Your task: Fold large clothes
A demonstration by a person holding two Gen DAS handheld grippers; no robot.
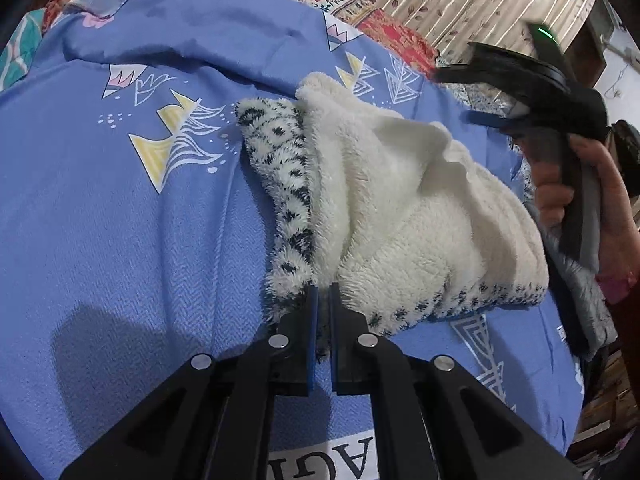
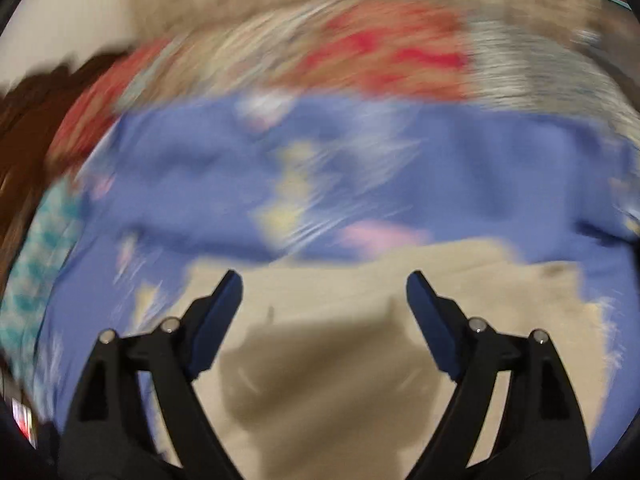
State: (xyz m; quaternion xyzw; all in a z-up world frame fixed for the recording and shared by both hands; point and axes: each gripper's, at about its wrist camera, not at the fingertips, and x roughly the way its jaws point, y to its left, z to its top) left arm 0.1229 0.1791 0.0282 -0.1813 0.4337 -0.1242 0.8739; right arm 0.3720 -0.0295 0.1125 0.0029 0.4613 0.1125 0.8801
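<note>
Support is a bed covered by a blue sheet [image 1: 120, 240] with white, yellow and pink geometric prints, wrinkled toward the far side. Fluffy white fleece garment [image 1: 408, 220] with black-speckled outer face lies bunched directly on it, right of centre. Red floral patchwork quilt [image 1: 384, 24] sits beyond the sheet's far edge. Right wrist view is motion-blurred: a pale beige patch [image 2: 340, 340] on the sheet, probably the same garment.

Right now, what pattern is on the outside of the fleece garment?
White with black speckled marks on the fleece garment; inner lining plain cream. Left wrist view.
</note>
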